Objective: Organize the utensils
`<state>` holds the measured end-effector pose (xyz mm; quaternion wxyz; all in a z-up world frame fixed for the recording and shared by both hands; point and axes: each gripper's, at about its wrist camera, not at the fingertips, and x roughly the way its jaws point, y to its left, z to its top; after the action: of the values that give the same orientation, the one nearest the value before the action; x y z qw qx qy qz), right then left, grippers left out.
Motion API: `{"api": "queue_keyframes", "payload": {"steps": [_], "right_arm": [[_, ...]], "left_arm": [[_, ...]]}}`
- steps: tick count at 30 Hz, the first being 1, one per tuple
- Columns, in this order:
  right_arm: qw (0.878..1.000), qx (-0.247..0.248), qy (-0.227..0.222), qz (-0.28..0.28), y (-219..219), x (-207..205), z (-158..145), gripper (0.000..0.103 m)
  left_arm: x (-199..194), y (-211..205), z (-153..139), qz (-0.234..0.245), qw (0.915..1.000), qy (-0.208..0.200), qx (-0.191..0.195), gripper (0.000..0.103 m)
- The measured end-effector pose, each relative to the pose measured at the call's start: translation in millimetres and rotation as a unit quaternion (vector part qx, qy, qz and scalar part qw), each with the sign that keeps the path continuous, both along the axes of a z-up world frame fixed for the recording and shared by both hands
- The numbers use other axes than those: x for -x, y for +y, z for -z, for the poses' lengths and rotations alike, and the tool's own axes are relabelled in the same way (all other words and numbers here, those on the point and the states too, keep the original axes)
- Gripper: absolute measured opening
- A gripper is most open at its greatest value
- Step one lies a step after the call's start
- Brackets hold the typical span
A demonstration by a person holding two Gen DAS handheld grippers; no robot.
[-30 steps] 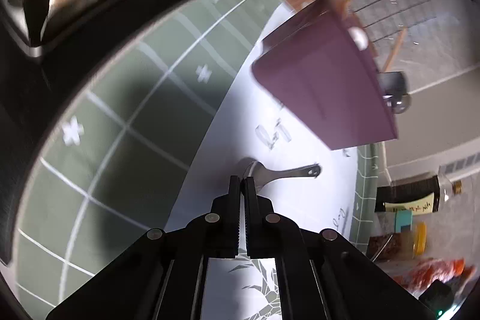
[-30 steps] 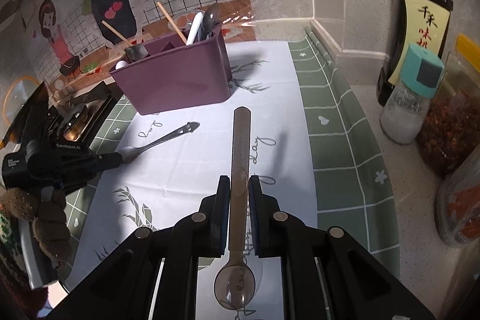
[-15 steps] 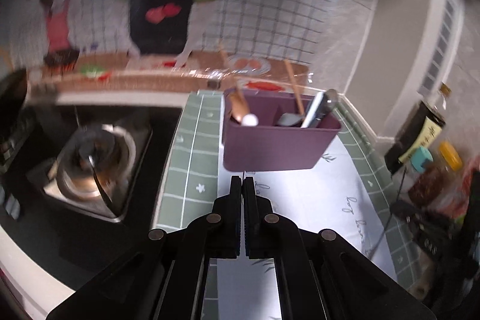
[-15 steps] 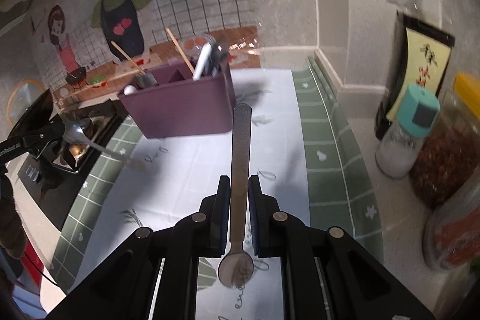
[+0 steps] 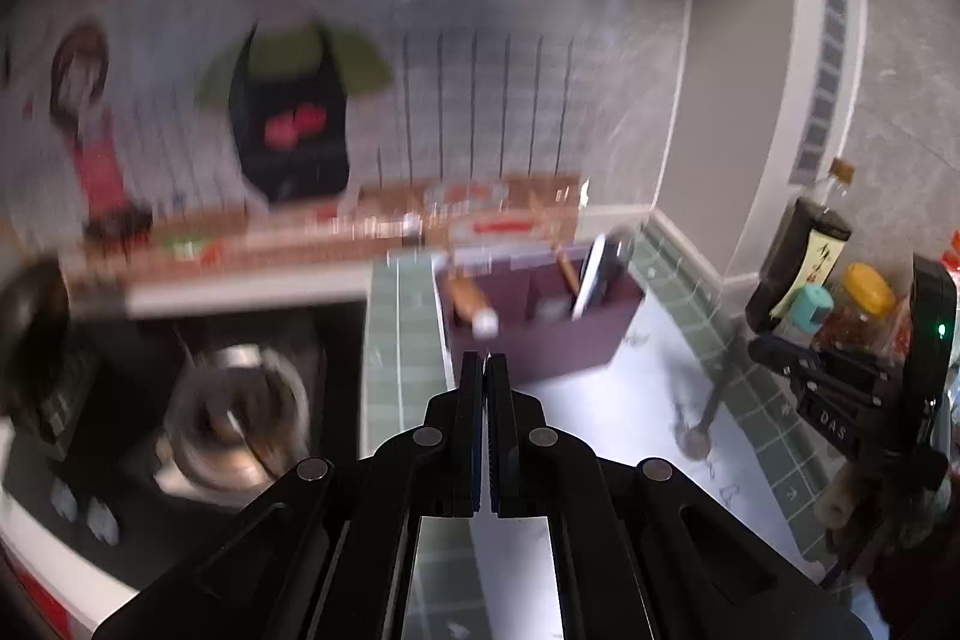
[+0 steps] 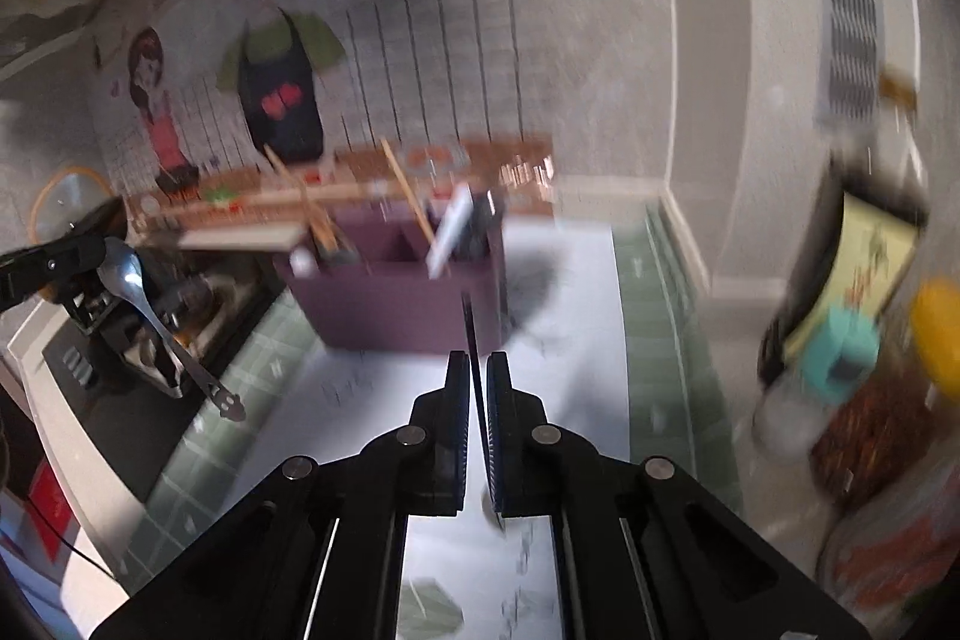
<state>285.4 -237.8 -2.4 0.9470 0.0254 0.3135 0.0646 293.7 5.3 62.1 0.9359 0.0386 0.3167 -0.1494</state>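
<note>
A purple utensil holder [image 6: 396,310] [image 5: 540,346] stands on the white mat with chopsticks and several utensils in it. My left gripper [image 5: 483,358] is shut; its own view shows nothing between the pads. In the right wrist view the left gripper [image 6: 99,250] clamps a silver spoon [image 6: 123,274] by the bowl, handle hanging down over the stove edge. My right gripper [image 6: 474,358] is closing on a long-handled spoon [image 6: 469,328], seen edge-on between the pads and pointing at the holder. Its bowl [image 5: 696,439] hangs below the gripper in the left wrist view.
A stove with a metal pot [image 5: 240,412] lies to the left of the green-checked mat border [image 6: 648,328]. A dark sauce bottle [image 5: 798,256], a teal-capped shaker [image 6: 840,352] and several jars crowd the right corner. A tiled wall with cartoon stickers is behind the holder.
Both grippers have risen. The left rolled upright and lifted the silver spoon off the mat. The right's spoon has turned from flat to edge-on and its jaws have narrowed.
</note>
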Motion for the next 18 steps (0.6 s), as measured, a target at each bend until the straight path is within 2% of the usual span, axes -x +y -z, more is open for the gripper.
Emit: {"api": "queue_keyframes", "payload": {"steps": [4, 6, 9, 11, 12, 14, 18], "right_arm": [[0.998, -0.012, -0.065, -0.018, 5.1, -10.5, -57.0, 0.003], [0.996, -0.023, -0.082, -0.028, 5.9, -17.3, -80.4, 0.003], [0.996, -0.017, -0.078, -0.049, 8.1, -29.6, -94.4, 0.004], [0.995, -0.014, -0.044, -0.084, 10.5, -39.0, -81.9, 0.008], [0.994, -0.017, -0.023, -0.108, 11.9, -42.7, -70.0, 0.017], [0.987, -0.018, 0.029, -0.155, 14.9, -47.8, -35.4, 0.03], [0.975, 0.042, 0.118, -0.184, 28.3, -54.7, 43.5, 0.03]], "left_arm": [[-10.0, -0.3, -59.5, 0.019, 0.9989, -0.042, -0.004, 0.001], [-15.0, -0.9, -79.0, 0.027, 0.9983, -0.052, -0.001, 0.001], [-24.1, 2.3, -93.3, 0.033, 0.998, -0.053, 0.015, 0.001], [-24.6, 4.0, -89.5, 0.034, 0.9979, -0.052, 0.017, 0.001], [-24.3, 5.2, -83.4, 0.035, 0.998, -0.049, 0.018, 0.001], [-24.0, 7.1, -68.2, 0.036, 0.9986, -0.03, 0.025, 0.001], [-21.6, 8.6, -33.7, 0.032, 0.999, 0.009, 0.029, 0.001]]}}
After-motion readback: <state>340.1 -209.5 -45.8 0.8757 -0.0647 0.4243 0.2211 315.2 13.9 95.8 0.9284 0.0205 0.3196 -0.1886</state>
